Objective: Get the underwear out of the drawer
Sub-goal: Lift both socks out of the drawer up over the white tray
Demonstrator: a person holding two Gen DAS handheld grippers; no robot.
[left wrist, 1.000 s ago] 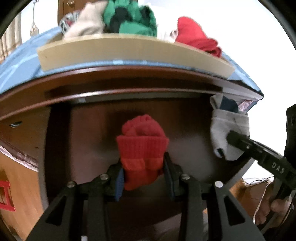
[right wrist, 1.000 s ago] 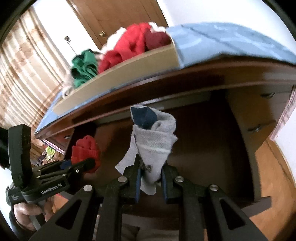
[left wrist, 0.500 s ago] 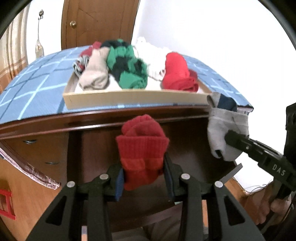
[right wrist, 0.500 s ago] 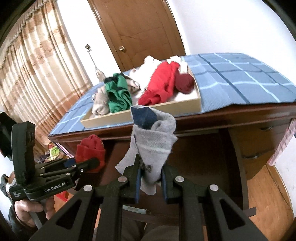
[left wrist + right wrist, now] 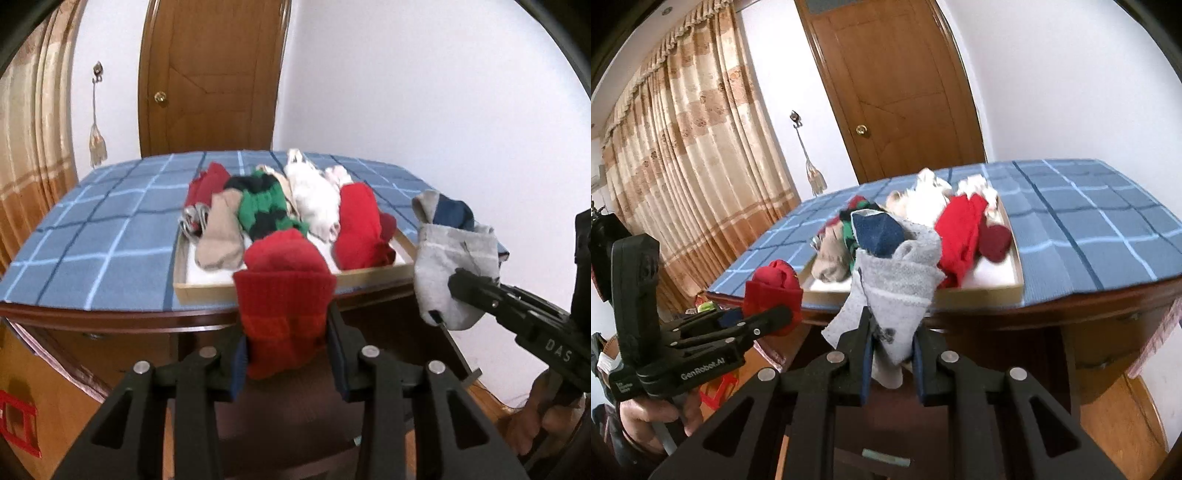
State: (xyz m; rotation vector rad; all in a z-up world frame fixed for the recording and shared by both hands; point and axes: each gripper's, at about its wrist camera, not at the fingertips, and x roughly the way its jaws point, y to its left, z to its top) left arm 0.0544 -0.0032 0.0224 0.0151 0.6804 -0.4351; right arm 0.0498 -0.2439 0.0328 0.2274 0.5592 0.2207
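Tongs on both sides were loaded — the left tongs [image 5: 286, 354] pinched a red sock [image 5: 282, 295], the right tongs [image 5: 892, 363] a grey sock [image 5: 897, 291], both held in the air before the table [image 5: 92, 254]. I judged the carrying step underway; next, setting them by the tray [image 5: 982, 293]. Only the right view showed the curtain [image 5: 687, 155] — no drawer appeared in either.

Tray [image 5: 373, 281] front hidden behind red sock [image 5: 282, 295], tray contents perhaps blurred
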